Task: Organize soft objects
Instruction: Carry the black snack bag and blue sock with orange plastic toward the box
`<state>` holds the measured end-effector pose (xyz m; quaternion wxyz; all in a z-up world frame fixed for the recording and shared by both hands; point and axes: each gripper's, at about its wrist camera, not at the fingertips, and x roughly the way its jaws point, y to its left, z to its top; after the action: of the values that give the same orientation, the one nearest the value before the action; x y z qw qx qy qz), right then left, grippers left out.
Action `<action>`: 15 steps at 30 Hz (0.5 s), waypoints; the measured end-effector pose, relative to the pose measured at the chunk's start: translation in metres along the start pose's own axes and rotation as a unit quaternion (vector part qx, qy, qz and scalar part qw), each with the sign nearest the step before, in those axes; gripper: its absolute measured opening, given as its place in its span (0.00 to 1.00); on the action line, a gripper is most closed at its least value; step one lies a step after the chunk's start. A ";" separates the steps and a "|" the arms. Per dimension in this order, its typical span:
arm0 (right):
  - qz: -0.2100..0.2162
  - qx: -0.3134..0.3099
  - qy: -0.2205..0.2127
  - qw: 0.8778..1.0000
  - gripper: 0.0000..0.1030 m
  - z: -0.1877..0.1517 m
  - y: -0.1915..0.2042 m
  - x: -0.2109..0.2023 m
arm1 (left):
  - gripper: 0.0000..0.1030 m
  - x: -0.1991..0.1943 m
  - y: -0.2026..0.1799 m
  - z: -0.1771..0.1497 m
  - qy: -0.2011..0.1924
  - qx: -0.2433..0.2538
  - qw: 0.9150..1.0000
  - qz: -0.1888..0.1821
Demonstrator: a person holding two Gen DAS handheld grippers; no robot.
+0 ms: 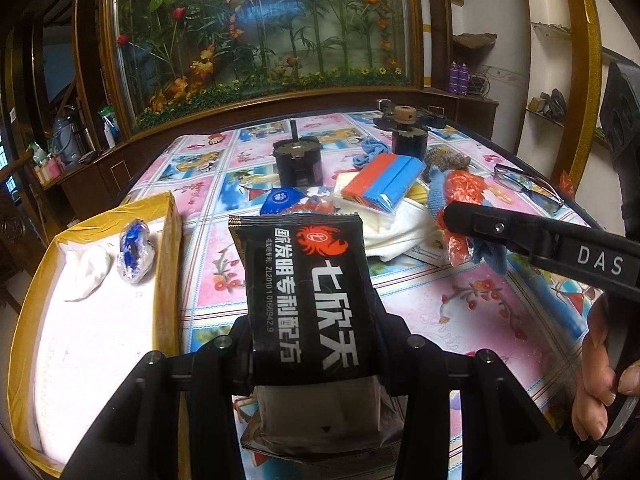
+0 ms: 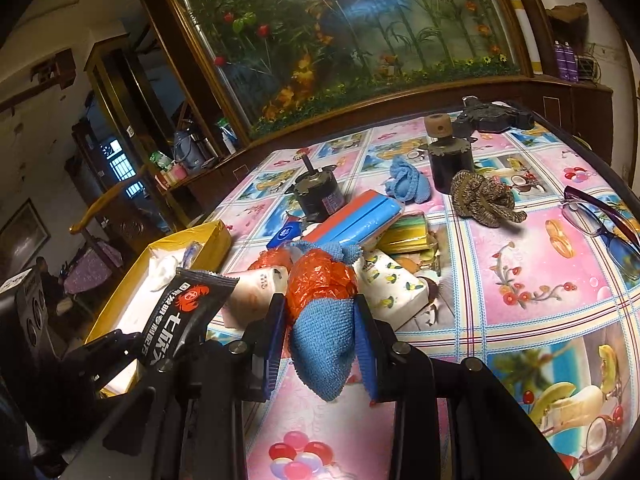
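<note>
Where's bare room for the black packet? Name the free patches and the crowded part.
Free: the box floor nearer than the white bundle and blue-white bundle; the tablecloth between box and glasses. Crowded: around the orange-blue pack and white towel.

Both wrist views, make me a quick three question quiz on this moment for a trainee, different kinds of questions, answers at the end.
1. True or false: the left gripper holds the black packet with the red crab logo.
2. Multiple choice: what sits between the fingers of the right gripper? A) the glasses B) a blue cloth with an orange crinkly wrapper C) the brown knitted item
3. Fill in: the yellow box lies to the ____ of the black packet in the left wrist view.

Key
1. True.
2. B: the blue cloth and orange wrapper; the glasses and the brown knitted item lie on the table.
3. Left.
</note>
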<state>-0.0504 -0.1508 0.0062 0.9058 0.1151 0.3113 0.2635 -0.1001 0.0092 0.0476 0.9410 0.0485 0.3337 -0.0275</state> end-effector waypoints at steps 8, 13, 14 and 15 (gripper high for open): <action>0.005 -0.013 0.003 1.000 0.34 -0.001 0.015 -0.002 | 0.41 -0.010 0.014 0.004 -0.019 -0.008 1.000 0.017; 0.007 -0.026 0.003 1.000 0.34 0.001 0.028 -0.004 | 0.41 -0.019 0.025 0.006 -0.034 -0.016 0.999 0.030; 0.009 -0.029 0.003 1.000 0.34 0.002 0.031 -0.003 | 0.41 -0.021 0.027 0.007 -0.037 -0.018 0.999 0.033; 0.010 -0.031 0.004 0.999 0.34 0.002 0.033 -0.003 | 0.41 -0.023 0.029 0.008 -0.039 -0.020 0.998 0.035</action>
<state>-0.0646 -0.1250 0.0218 0.9048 0.0889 0.3057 0.2829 -0.1102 0.0379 0.0701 0.9546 0.0405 0.2949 0.0104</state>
